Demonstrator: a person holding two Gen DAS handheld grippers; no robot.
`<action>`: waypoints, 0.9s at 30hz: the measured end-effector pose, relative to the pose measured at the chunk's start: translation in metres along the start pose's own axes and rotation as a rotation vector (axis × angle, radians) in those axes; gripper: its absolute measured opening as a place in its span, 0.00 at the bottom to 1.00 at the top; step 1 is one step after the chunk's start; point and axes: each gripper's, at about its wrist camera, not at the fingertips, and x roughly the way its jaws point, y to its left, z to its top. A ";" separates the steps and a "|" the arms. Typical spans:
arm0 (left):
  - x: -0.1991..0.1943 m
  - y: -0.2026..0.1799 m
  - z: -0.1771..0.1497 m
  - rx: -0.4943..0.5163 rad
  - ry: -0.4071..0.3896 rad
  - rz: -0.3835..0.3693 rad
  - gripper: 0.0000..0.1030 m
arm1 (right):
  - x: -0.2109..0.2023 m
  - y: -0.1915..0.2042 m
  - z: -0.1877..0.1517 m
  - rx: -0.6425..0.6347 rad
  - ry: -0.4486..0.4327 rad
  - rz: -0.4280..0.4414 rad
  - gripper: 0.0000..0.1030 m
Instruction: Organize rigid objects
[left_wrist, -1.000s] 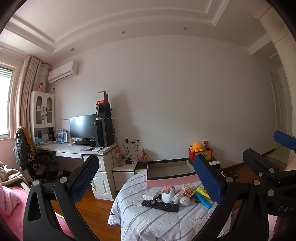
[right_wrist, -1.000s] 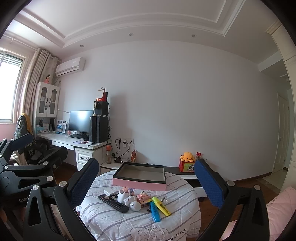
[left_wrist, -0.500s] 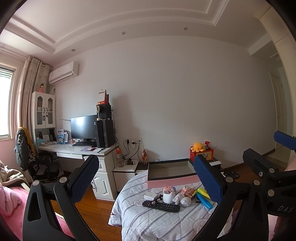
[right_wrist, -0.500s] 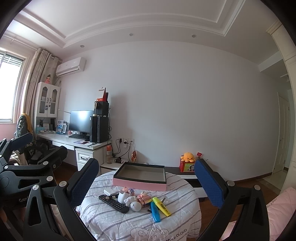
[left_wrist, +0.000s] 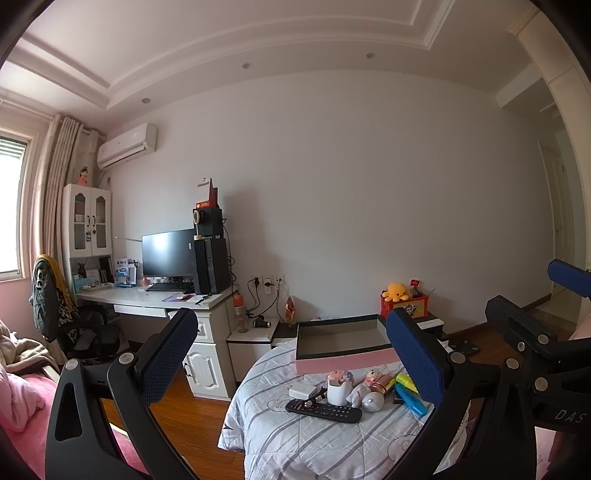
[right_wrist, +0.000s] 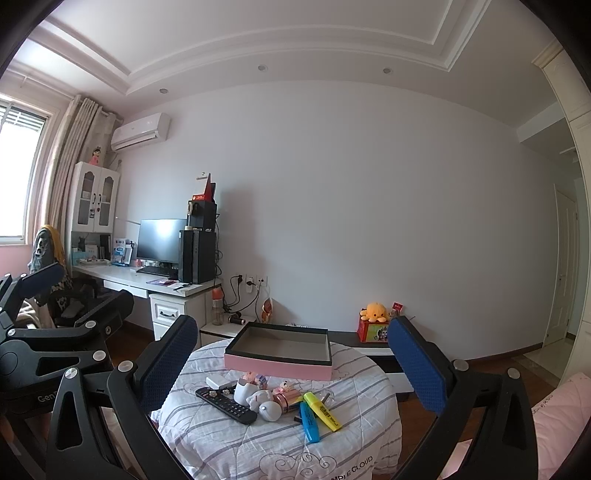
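A round table with a striped cloth (left_wrist: 295, 439) (right_wrist: 229, 443) carries an empty pink box with dark rim (left_wrist: 343, 360) (right_wrist: 280, 363) at its far side. In front of it lie a black remote (left_wrist: 323, 410) (right_wrist: 225, 404), a white cup (left_wrist: 338, 391) (right_wrist: 245, 393), a white charger (left_wrist: 302, 389), small figurines, a blue marker (right_wrist: 308, 422) and a yellow marker (right_wrist: 321, 411). My left gripper (left_wrist: 291, 354) and right gripper (right_wrist: 291, 362) are both open and empty, held well back from the table.
A white desk (left_wrist: 155, 299) with monitor and speakers stands at the left, with a chair (left_wrist: 74, 325) draped in clothes. A low cabinet with an orange plush (right_wrist: 375, 312) stands behind the table. Pink bedding (left_wrist: 18, 398) lies at the lower left, wooden floor between.
The left view has drifted slightly, so the table sits a little further right and lower. Both grippers stay open and nothing on the table has moved.
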 end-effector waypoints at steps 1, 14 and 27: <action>0.000 0.000 0.000 0.000 0.000 0.000 1.00 | 0.000 0.000 0.000 -0.001 0.001 -0.001 1.00; 0.029 -0.005 -0.008 0.000 0.055 -0.019 1.00 | 0.025 -0.005 -0.011 0.007 0.049 -0.024 1.00; 0.114 -0.025 -0.056 0.020 0.221 -0.048 1.00 | 0.096 -0.013 -0.055 0.009 0.196 -0.021 1.00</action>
